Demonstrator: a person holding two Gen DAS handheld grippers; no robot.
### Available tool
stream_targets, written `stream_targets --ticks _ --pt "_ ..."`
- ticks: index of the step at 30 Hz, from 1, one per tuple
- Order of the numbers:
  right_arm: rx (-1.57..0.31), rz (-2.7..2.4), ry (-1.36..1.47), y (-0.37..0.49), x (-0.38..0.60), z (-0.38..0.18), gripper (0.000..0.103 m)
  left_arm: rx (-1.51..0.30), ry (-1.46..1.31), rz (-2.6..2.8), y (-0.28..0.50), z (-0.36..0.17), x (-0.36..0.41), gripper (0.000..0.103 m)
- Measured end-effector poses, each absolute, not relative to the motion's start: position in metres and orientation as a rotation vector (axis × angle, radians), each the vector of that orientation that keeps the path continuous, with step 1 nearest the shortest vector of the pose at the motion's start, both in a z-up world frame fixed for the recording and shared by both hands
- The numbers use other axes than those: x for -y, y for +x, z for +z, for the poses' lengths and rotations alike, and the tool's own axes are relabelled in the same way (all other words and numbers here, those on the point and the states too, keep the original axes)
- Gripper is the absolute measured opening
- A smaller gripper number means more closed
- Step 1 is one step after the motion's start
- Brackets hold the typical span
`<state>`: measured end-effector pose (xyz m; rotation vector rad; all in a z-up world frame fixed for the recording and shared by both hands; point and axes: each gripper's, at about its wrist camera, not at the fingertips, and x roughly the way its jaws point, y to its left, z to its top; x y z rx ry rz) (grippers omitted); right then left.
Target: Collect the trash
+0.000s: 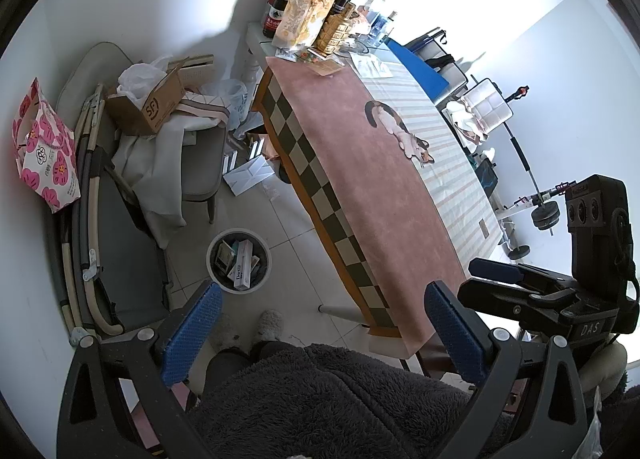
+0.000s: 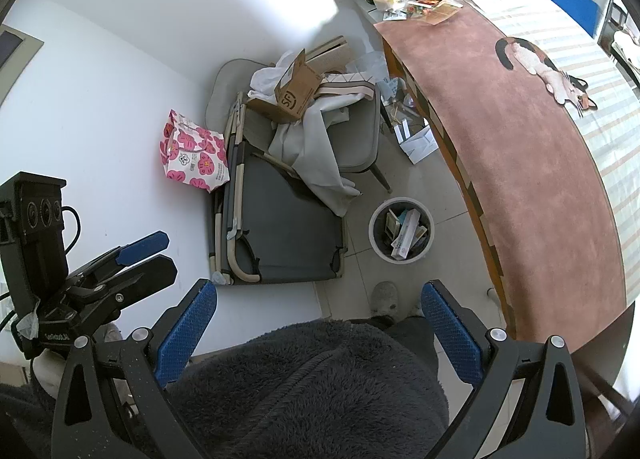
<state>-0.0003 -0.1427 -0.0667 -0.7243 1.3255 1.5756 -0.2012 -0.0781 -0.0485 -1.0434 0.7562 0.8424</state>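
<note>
**Both claws spread and empty above the bin**

We hold the left gripper (image 1: 324,339) spread wide, nothing between its blue pads (image 1: 192,339). Right gripper (image 2: 320,335) likewise spread, empty. Right below both claws we see a fuzzy dark robe (image 2: 304,383), and slippers (image 1: 270,325) just past it. Ahead of the left claw, slightly left of centre, sits the white trash bin (image 1: 239,260) on the tile floor, boxes and cartons inside. From the right claw the bin (image 2: 401,234) sits ahead, a little right. Right of the bin runs the table (image 1: 384,195) with pink cat cloth. Further left we see a folded cot (image 2: 280,227), then a chair with a cardboard box (image 1: 148,103). Bottles and snack bags (image 1: 308,15) crowd the table's far end.
</note>
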Motion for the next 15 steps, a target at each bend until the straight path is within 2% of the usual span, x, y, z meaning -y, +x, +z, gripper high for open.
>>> stream_targets --ticks 15 --pt "-1.331 1.569 -0.713 -0.0030 0.1380 -0.0672 0.103 -0.755 -1.037 0.835 -0.2098 -0.0445 0.0692 0.103"
